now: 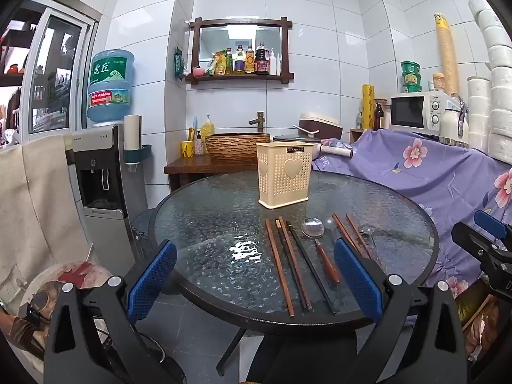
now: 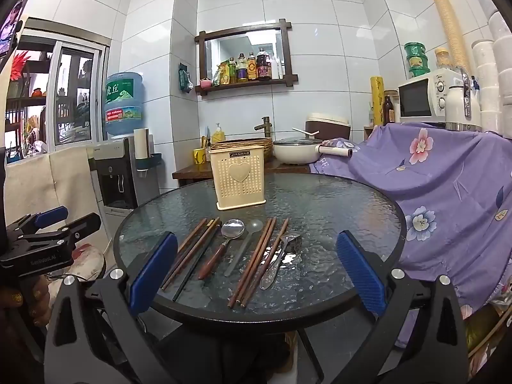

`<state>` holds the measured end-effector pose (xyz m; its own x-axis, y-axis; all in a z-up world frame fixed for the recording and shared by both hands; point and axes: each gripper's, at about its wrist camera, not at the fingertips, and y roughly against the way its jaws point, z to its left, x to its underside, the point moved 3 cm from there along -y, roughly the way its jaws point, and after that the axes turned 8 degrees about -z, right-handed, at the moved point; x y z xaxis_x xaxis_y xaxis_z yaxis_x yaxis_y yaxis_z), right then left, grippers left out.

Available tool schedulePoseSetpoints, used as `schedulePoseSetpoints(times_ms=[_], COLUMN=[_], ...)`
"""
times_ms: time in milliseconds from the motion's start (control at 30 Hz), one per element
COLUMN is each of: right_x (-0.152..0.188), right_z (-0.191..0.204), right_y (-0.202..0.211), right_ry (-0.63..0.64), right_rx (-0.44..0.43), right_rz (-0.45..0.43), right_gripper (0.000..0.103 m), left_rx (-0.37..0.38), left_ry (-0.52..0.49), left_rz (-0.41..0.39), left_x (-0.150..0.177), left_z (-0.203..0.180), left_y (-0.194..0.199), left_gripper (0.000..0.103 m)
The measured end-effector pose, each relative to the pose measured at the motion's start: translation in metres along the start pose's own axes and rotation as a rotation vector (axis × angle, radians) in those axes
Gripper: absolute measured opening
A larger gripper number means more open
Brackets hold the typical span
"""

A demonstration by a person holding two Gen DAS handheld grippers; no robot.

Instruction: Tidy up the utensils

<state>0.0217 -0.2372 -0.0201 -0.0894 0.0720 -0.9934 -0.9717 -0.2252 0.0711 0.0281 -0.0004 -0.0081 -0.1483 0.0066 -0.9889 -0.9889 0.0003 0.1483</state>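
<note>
1. Left gripper [image 1: 254, 275] at near edge of round glass table [image 1: 198, 217], jaws wide apart, nothing between the pads.
2. Right gripper [image 2: 256, 272] same: spread wide, empty, short of the utensils.
3. Cream utensil holder [image 2: 238, 179] upright at far side of table, heart on front.
4. Laid flat in a row on the glass, in front of the holder: dark and brown chopsticks [image 2: 188, 252] at left, wooden-handled spoon [image 2: 224, 243], grey spoon [image 2: 243, 243], more brown chopsticks [image 2: 256, 259], clear spoon [image 2: 276, 259] at right.
5. Purple floral cloth [image 2: 448, 192] draped right of table.
</note>
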Motion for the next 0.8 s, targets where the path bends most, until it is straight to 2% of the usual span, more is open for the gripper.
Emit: schedulePoseSetpoints(times_ms=[800], right_x=[-0.0025], right_z=[-0.0026], right_y=[-0.0017], right_ry=[-0.004], right_rx=[0.004], right_rz=[0.006], right_gripper=[0.098], left_rx=[0.0], left_ry=[-0.014], left_rz=[0.004], left_x=[0.0006], left_z=[-0.0031], left_y=[-0.0017], left_gripper=[0.097])
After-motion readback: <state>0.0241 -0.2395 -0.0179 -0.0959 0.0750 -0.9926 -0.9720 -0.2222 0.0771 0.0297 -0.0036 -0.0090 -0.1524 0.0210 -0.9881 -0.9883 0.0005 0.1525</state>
